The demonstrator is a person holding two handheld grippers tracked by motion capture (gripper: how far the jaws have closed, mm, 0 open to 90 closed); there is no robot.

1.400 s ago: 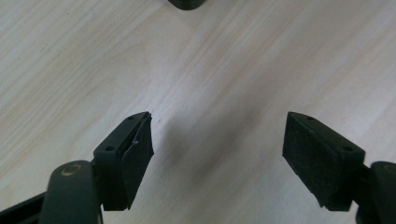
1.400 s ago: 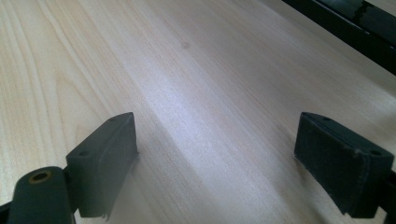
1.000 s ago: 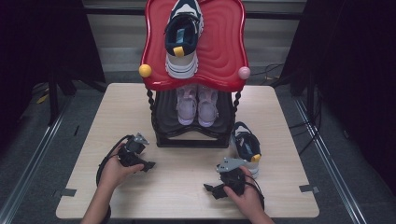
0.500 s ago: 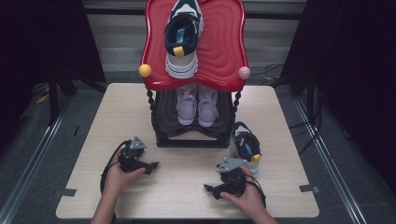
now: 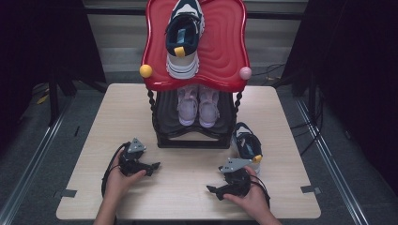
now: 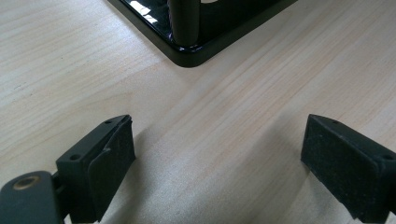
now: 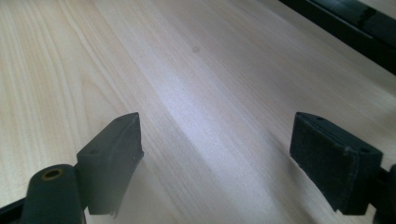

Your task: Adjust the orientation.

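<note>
A two-tier shoe rack [image 5: 195, 136] stands at the table's middle back, with a glossy red top shelf [image 5: 225, 47]. A navy and white sneaker [image 5: 183, 37] lies on the red shelf. A pair of pale pink shoes [image 5: 198, 105] sits on the black lower shelf. Its matching navy sneaker [image 5: 247, 143] rests on the table by the rack's right front leg. My left gripper [image 5: 152, 166] lies low on the table, front left, open and empty [image 6: 217, 149]. My right gripper [image 5: 212, 190] lies front right, open and empty [image 7: 217, 149], pointing left.
The wooden table [image 5: 94, 140] has bare surface between and in front of the grippers. The rack's black base corner [image 6: 189, 51] lies just ahead of the left jaws. Its base edge [image 7: 355, 28] crosses the right gripper view's upper right. A yellow knob [image 5: 146, 71] and a pink knob [image 5: 245, 73] cap the posts.
Both hands have drawn back toward the table's front edge. The left gripper has turned to point right. Both stay open.
</note>
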